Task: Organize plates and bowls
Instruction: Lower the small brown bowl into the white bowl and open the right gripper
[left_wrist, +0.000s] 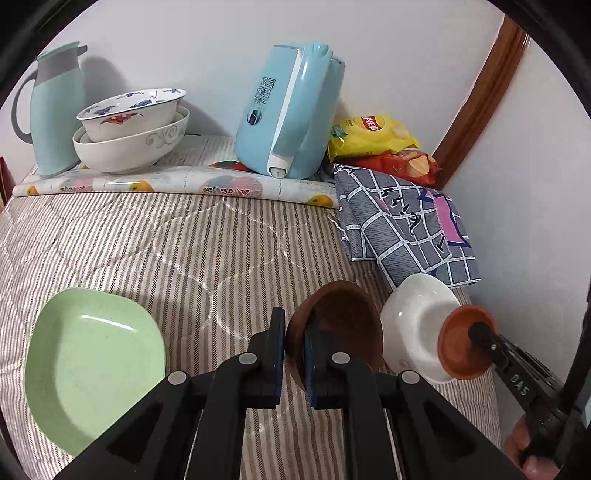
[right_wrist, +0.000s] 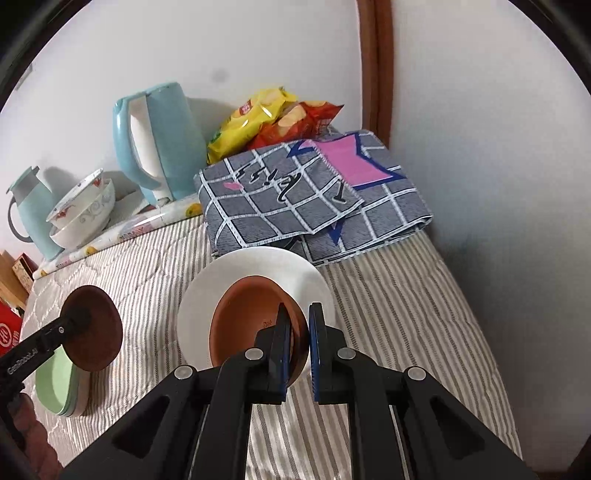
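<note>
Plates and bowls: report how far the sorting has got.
Done: two patterned bowls sit nested by the wall. In hand: the left tool grips a dark brown bowl by its rim, and the right tool grips an orange-brown dish in front of the white bowl. Left: both held pieces, the white bowl and the green plates remain unstacked on the striped cover.

Soft, even indoor light, source perhaps up front. The blue kettle (left_wrist: 291, 110) throws a faint shadow on the wall (left_wrist: 388, 55). Glare streaks the green plate (left_wrist: 92, 362). Fisheye bends edges; corners black, frame rims blurry.
</note>
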